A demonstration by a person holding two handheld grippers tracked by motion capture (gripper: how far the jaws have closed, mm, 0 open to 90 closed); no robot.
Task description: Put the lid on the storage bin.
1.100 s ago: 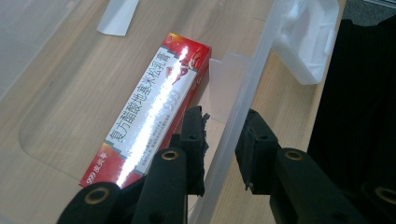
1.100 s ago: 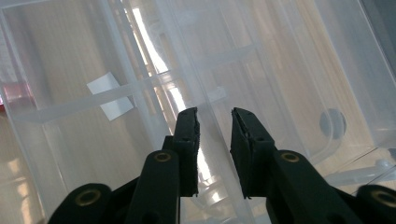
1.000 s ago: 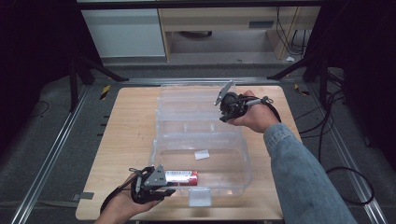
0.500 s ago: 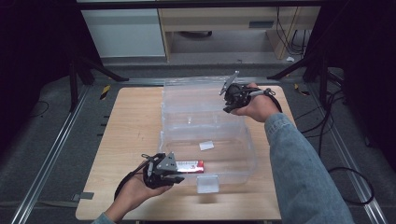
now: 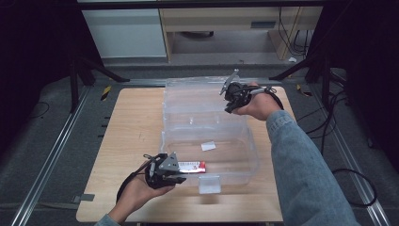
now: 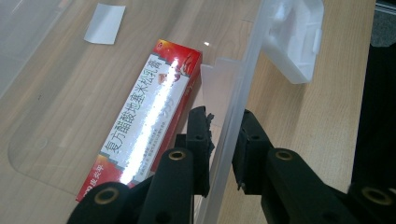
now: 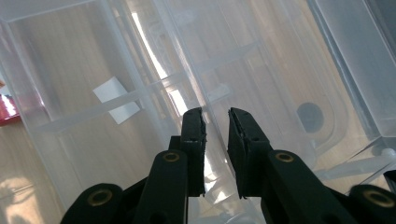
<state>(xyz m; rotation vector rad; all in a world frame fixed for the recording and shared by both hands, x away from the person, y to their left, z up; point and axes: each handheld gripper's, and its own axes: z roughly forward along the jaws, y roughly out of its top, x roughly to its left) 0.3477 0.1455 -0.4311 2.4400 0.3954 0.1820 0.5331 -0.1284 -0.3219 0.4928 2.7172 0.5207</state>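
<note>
A clear plastic bin [image 5: 251,155] stands on the wooden table [image 5: 131,122], with its clear lid section [image 5: 197,94] behind it. A red and white carton [image 5: 190,166] lies flat on the bin's floor by the front wall. My left gripper [image 5: 181,172] is at the front left. In the left gripper view [image 6: 223,126] its jaws straddle the front wall [image 6: 252,60] and are shut on it, with the carton [image 6: 149,116] just beside the inner jaw. My right gripper [image 5: 230,101] is at the back right, shut [image 7: 215,116] on a clear plastic edge there.
A white label [image 5: 208,146] is stuck on the bin's floor. A clear latch tab [image 5: 209,184] hangs off the front wall over the table's front edge. Bare wood lies left of the bin. Dark floor, metal rails and cables surround the table.
The bin has shifted away from the front edge and slightly right, with both grippers travelling along with it. The carton stays inside it.
</note>
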